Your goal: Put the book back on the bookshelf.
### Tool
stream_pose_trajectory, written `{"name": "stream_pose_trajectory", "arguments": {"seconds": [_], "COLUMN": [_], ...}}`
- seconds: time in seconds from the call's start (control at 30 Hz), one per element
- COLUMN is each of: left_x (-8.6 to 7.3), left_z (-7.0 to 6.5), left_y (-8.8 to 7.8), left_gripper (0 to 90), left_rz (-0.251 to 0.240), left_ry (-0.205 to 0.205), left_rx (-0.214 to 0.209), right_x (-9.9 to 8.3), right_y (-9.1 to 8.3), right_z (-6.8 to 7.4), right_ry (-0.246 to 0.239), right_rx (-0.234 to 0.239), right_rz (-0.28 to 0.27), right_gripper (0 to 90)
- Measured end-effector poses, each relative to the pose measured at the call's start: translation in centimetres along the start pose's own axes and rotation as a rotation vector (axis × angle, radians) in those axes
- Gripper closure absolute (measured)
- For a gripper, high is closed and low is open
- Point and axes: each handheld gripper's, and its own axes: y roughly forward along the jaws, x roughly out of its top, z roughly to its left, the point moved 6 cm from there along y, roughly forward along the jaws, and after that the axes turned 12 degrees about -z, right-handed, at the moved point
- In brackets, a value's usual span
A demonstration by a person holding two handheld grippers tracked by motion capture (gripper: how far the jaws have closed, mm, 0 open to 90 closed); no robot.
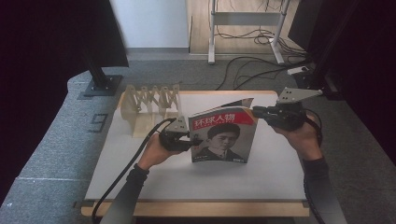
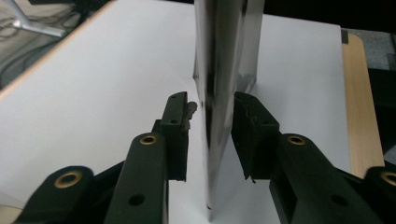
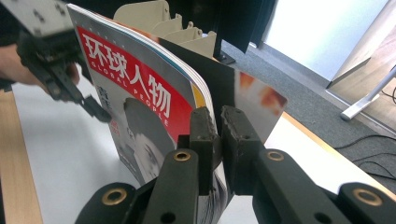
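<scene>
A magazine [image 1: 223, 135] stood upright on the white bench [image 1: 140, 172]. The left tongs [image 1: 198, 140] straddled its edge, slightly parted and not pressing. The right tongs [image 1: 258, 111] pinched its top corner. It looked light, glossy, floppy; best gripped near the spine. A rack [image 1: 150, 100] stood behind.

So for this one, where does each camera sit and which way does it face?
High view: above the person's side, looking forward and down on the table; both forearms, left gripper and right gripper show.
Left gripper view: rides the left gripper, looking along its parted jaws at the magazine edge-on.
Right gripper view: rides the right gripper, jaws clamped on the magazine's top corner; the other hand shows.
Shared: the upright magazine and white table.
</scene>
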Motion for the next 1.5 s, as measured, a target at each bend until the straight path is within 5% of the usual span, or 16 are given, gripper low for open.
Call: {"name": "stream_pose_trajectory", "arguments": {"seconds": [0.53, 0.83, 0.97, 1.2, 1.33, 1.5], "left_x": [3.2, 3.7, 3.7, 3.6, 3.6, 3.6], "left_z": [0.4, 0.4, 0.4, 0.4, 0.4, 0.6], "left_y": [0.0, 0.0, 0.0, 0.2, 0.3, 0.2], "left_gripper": [67.3, 85.0, 86.0, 86.2, 86.2, 86.3], "left_rz": [-0.022, -0.035, -0.043, -0.060, -0.060, -0.059], "left_ry": [0.017, 0.017, 0.004, 0.007, 0.009, -0.009], "left_rx": [0.019, 0.020, 0.002, 0.010, 0.010, 0.010], "right_x": [0.0, -0.1, -0.4, -4.1, -9.2, -13.1], "right_y": [0.0, -0.1, -0.5, -1.0, -0.5, 0.1], "right_z": [0.1, 0.1, -0.1, -0.9, -1.1, -1.2], "right_ry": [-0.005, -0.008, -0.005, -0.008, 0.035, 0.094], "right_rx": [0.004, 0.003, -0.018, -0.123, -0.164, -0.192], "right_rz": [-0.002, -0.005, -0.017, 0.014, 0.044, 0.063], "right_gripper": [81.3, 79.9, 69.9, 42.6, 30.0, 23.7]}}
